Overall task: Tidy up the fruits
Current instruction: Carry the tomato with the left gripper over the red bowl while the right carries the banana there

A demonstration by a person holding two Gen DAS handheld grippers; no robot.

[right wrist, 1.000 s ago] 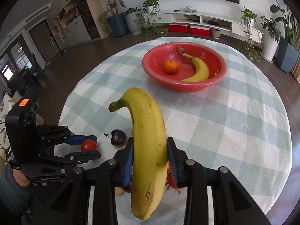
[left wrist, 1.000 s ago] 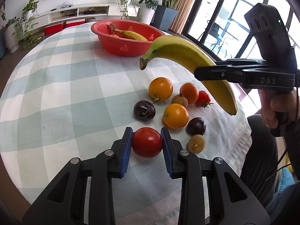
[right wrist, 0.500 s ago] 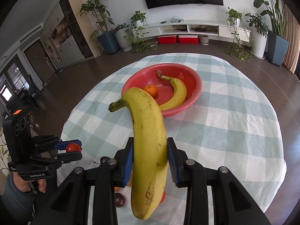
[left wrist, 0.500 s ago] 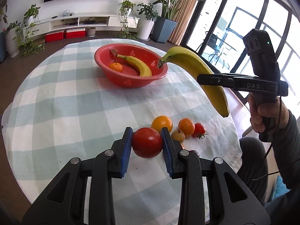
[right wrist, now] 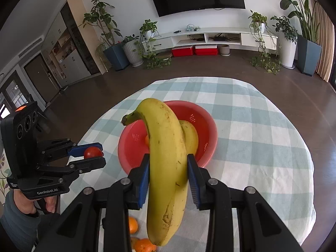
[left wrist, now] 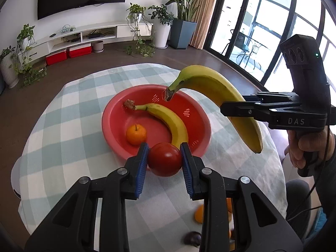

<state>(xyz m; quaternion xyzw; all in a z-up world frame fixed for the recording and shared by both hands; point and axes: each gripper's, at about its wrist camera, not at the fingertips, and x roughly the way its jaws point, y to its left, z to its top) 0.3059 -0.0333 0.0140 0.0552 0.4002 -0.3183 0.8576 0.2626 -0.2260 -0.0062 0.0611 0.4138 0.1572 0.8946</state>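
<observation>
A red bowl (left wrist: 117, 138) sits on a checked worktop (left wrist: 63, 147) and already holds one banana (left wrist: 168, 119) and a small orange (left wrist: 136, 134). The left gripper (left wrist: 164, 161) is clenched on a red tomato (left wrist: 164, 159), just short of the bowl's near rim. The right gripper (right wrist: 169, 174) grasps a second banana (right wrist: 166, 163), raised beside the bowl. Several small fruits (right wrist: 145, 244) lie on the cloth nearer the person than the bowl, not yet sorted. By this showing, the task looks under half done.
</observation>
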